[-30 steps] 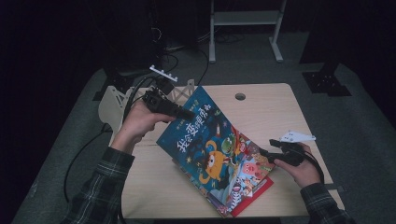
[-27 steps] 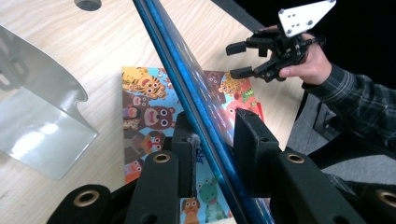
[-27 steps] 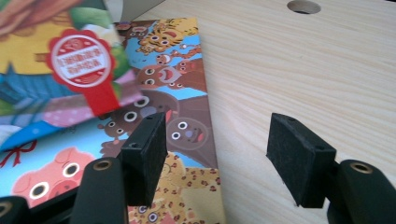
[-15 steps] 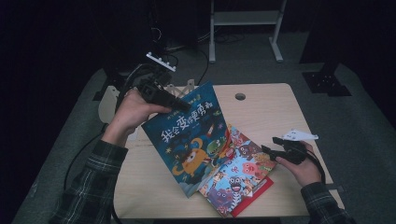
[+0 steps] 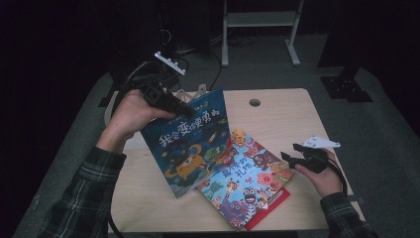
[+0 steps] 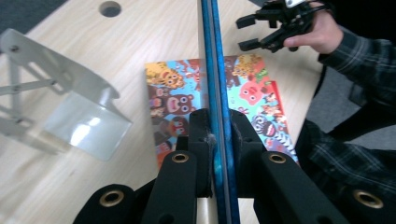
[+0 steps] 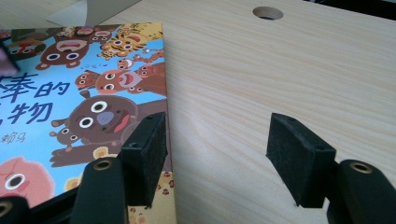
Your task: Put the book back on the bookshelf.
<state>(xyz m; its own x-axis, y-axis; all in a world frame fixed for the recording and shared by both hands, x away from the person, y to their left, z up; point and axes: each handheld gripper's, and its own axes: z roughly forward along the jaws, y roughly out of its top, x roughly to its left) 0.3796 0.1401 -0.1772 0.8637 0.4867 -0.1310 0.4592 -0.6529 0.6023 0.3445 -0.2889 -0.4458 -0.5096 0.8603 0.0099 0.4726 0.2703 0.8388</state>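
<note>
Left hand-held gripper point(image 6: 217, 140) clamps blue book point(image 5: 190, 141); right hand-held gripper point(image 7: 217, 158) agape; titles Chinese.

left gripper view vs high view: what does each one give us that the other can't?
Left gripper view: the left gripper's pads squeezing the blue book's thin edge, book seen edge-on. High view: that book's cover art, tilted up off the table, and a red book peeking from under the animal-cover book. Both: the animal-cover book flat on the table, the white stand, the table's round hole, and the right gripper, open beside the books.
</note>
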